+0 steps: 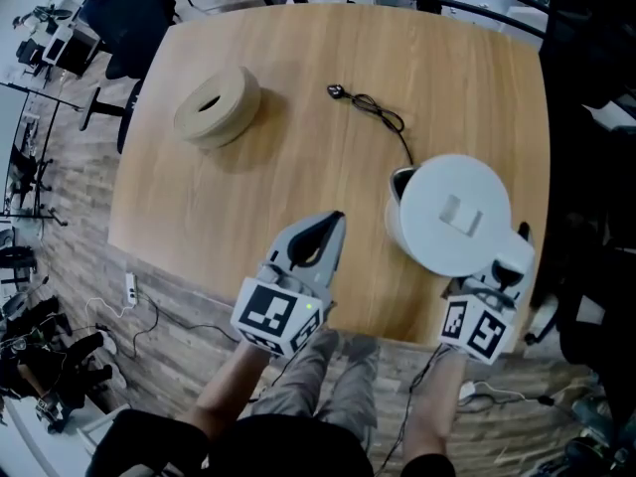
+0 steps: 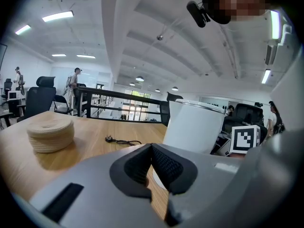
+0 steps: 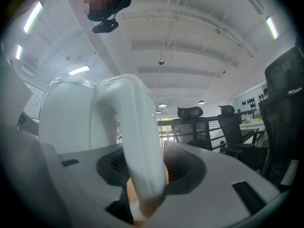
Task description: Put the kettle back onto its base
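A white electric kettle (image 1: pixel 452 212) stands near the right front of the round wooden table (image 1: pixel 298 167). Its black power cord (image 1: pixel 373 109) runs under it, and the base is hidden below the body. My right gripper (image 1: pixel 509 266) reaches in level from the front. Its jaws stand on either side of the kettle's handle (image 3: pixel 137 141), with thin gaps at both pads, so they are open round it. The left gripper (image 1: pixel 336 222) hovers left of the kettle (image 2: pixel 194 127), shut and empty.
A beige ring-shaped roll (image 1: pixel 217 105) lies at the table's far left. The cord's plug (image 1: pixel 336 90) rests loose at the middle back. The table's front edge (image 1: pixel 328 316) is just beneath my grippers. Office chairs (image 1: pixel 129 18) and a railing stand beyond.
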Available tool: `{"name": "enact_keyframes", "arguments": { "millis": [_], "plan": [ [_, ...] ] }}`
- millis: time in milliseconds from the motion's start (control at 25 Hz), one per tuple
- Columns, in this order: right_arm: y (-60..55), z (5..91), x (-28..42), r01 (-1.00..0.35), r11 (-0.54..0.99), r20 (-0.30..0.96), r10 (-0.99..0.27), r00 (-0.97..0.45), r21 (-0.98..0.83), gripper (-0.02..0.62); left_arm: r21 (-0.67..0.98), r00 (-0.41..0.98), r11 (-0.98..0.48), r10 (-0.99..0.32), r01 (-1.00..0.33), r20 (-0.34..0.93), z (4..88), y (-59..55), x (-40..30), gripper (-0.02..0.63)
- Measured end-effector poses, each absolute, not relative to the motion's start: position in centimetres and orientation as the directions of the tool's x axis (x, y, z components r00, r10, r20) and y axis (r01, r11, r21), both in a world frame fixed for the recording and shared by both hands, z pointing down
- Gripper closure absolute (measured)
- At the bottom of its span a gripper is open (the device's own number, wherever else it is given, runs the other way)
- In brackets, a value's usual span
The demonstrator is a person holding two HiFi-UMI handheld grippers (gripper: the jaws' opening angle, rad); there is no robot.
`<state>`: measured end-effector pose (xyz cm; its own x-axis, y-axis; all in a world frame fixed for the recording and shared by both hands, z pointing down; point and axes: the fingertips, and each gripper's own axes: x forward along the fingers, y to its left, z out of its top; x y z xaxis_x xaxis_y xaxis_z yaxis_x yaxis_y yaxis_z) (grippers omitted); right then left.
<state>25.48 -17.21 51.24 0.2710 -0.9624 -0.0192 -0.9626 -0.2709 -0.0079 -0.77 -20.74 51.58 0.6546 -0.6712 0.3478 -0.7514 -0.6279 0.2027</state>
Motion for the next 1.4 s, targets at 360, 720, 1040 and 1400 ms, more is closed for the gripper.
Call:
{"name": "enact_keyframes", "arguments": {
  "millis": [360, 720, 1040, 1400],
  "plan": [
    [-16.7, 52.0, 25.8, -0.958, -0.287, 0.024, -0.958, 0.287, 0.021, 0.359, 0.206, 0.662, -0.635, -0.662, -0.745, 0.351, 52.1, -20.6, -0.9, 0.608],
    [-15.3, 51.4, 24.8, -0.960, -0.278, 0.049, -0.959, 0.280, 0.029, 0.362, 0.209, 0.684, -0.656, -0.649, -0.725, 0.334, 51.0, -20.3, -0.7, 0.608],
    [-13.6, 50.2, 23.6, -0.961, -0.274, 0.063, -0.959, 0.276, 0.029, 0.362, 0.210, 0.719, -0.692, -0.623, -0.690, 0.309, 49.1, -19.8, -0.2, 0.608],
    [-11.1, 46.3, 22.6, -0.963, -0.265, 0.060, -0.962, 0.267, 0.041, 0.378, 0.198, 0.749, -0.726, -0.608, -0.658, 0.263, 44.8, -18.4, 0.2, 0.608]
  ]
}}
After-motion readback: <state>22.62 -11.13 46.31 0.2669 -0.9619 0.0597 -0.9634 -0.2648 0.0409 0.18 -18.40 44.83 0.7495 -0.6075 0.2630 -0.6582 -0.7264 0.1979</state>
